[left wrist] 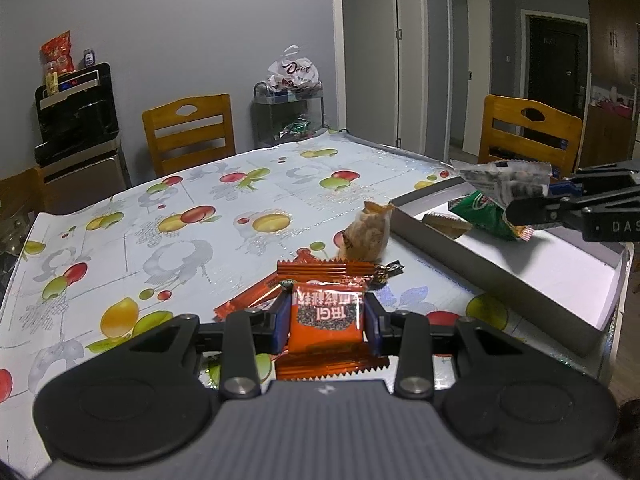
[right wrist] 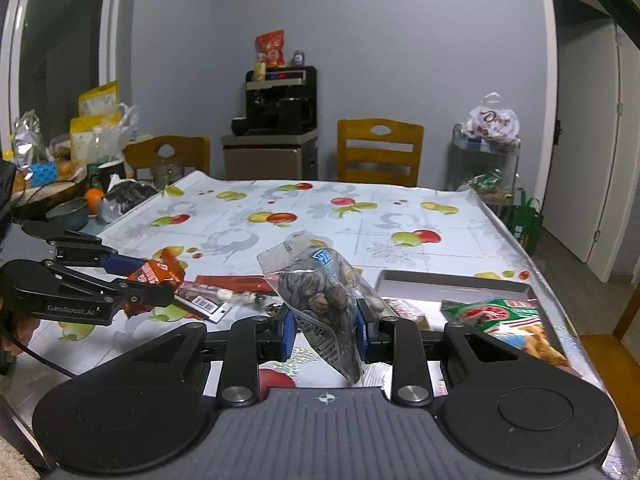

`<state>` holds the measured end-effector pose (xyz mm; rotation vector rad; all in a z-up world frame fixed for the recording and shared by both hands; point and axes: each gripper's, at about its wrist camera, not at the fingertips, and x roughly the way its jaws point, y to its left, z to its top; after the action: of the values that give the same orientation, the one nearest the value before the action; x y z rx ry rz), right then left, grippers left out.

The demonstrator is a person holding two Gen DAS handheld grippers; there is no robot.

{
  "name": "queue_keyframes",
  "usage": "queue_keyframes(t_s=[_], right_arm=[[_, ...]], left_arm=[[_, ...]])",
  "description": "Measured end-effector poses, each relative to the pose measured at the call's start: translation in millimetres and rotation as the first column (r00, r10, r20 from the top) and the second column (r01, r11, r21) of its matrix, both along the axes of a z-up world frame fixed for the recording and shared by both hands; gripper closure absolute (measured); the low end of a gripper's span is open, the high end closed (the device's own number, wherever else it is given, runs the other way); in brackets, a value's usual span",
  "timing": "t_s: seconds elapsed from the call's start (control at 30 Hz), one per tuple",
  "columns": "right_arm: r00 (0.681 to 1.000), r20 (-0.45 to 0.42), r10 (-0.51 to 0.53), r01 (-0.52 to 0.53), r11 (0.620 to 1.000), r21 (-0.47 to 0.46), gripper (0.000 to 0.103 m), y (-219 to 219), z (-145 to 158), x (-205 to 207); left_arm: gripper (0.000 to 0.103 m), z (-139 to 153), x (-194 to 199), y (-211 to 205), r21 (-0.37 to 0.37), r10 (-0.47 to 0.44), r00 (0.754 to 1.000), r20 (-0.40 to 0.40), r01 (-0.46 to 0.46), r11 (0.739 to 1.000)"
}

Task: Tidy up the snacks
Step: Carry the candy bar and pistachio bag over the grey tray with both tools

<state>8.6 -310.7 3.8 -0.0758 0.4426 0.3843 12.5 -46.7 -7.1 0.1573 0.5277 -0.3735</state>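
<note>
Through the left wrist camera I see my left gripper point(left wrist: 326, 320) closed on an orange snack packet point(left wrist: 325, 316), its blue pads pressing both sides of the pack, which is held above the worktop point(left wrist: 168, 216) with its fruit-print cover. Just beyond it lie more orange wrappers point(left wrist: 320, 270) and a tan crinkled packet point(left wrist: 366, 236), the latter standing beside the wall of a shallow grey tray point(left wrist: 492, 268). Inside the tray lies a green packet point(left wrist: 486, 212). At the right edge my right gripper point(left wrist: 516, 196) reaches in over the tray, carrying a clear bag of dark nuts point(left wrist: 502, 178).

Through the right wrist camera the right gripper point(right wrist: 325, 328) clamps that clear bag of nuts point(right wrist: 320, 292) between its blue pads, the bag tilted and hanging free above the worktop point(right wrist: 360, 216). The tray point(right wrist: 452, 282) sits ahead to the right, the green packet point(right wrist: 492, 312) in it. At left, the left gripper point(right wrist: 160, 276) holds the orange packet point(right wrist: 158, 274) over scattered wrappers.
</note>
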Motion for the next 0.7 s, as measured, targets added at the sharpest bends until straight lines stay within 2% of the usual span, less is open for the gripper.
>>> queue_keyframes(t_s=[0.37, 0.7], right_arm=[[0.998, 0.018, -0.067, 0.067, 0.998, -0.001, 0.072, -25.7, 1.0, -9.8], [0.993, 0.016, -0.119, 0.119, 0.993, 0.009, 0.072, -56.9, -5.7, -17.0]], left_arm=[[0.068, 6.6, 1.1, -25.7, -0.006, -0.062, 0.998, 0.015, 0.062, 0.998], [0.068, 12.2, 3.7, -68.0, 0.008, -0.15, 0.988, 0.024, 0.15, 0.989]])
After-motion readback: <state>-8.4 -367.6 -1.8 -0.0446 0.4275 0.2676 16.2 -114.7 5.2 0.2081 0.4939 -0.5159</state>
